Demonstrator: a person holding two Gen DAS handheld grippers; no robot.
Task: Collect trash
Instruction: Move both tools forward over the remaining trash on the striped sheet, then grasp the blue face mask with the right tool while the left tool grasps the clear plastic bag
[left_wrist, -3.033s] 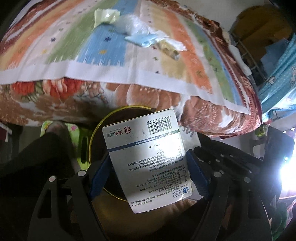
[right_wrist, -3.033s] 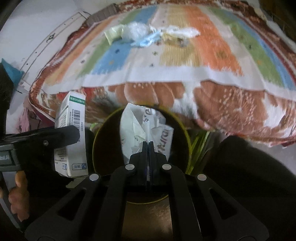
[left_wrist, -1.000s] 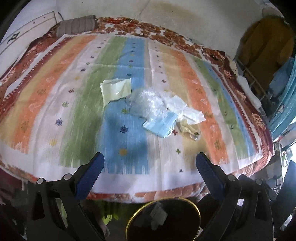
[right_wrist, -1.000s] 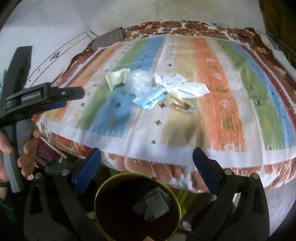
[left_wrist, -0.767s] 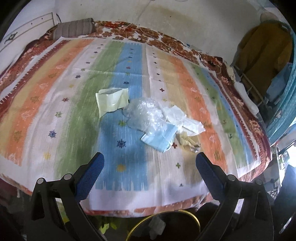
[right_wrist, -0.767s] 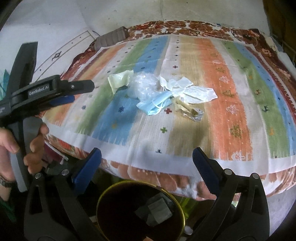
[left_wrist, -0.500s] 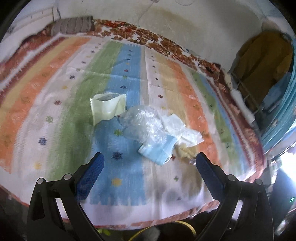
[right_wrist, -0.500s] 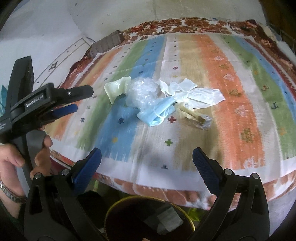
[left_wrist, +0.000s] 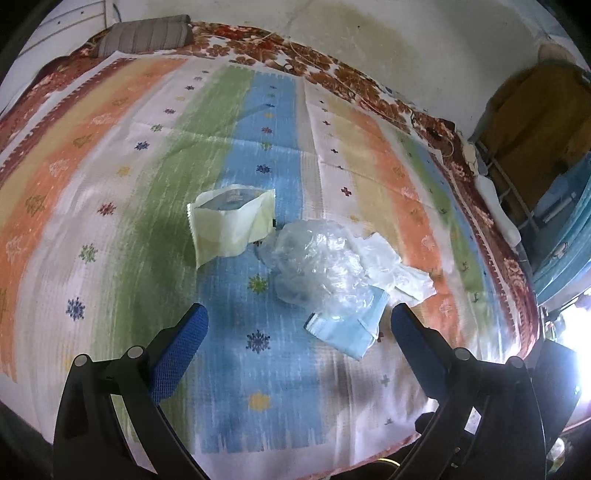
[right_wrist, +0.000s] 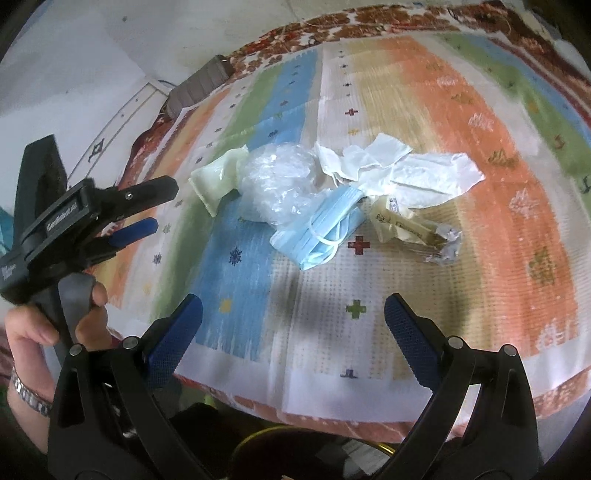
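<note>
Trash lies in a loose pile on the striped bedspread (left_wrist: 110, 229): a pale yellow pouch (left_wrist: 231, 227), crumpled clear plastic (left_wrist: 317, 266), a blue face mask (left_wrist: 345, 328), white paper (right_wrist: 406, 170) and a small beige wrapper (right_wrist: 410, 227). My left gripper (left_wrist: 299, 328) is open and empty, hovering just short of the plastic and mask. My right gripper (right_wrist: 293, 317) is open and empty, short of the mask (right_wrist: 321, 230). The left gripper also shows in the right wrist view (right_wrist: 147, 206), at the left.
A dark bin with a yellow rim (right_wrist: 258, 437) sits below the bed's near edge, mostly hidden. A grey pillow (left_wrist: 144, 35) lies at the far end of the bed. A wall runs behind; clutter and blue fabric (left_wrist: 565, 221) stand at the right.
Three seconds ago each gripper held trash over the bin. Both are open and empty since, and have moved up and forward over the bed toward the pile.
</note>
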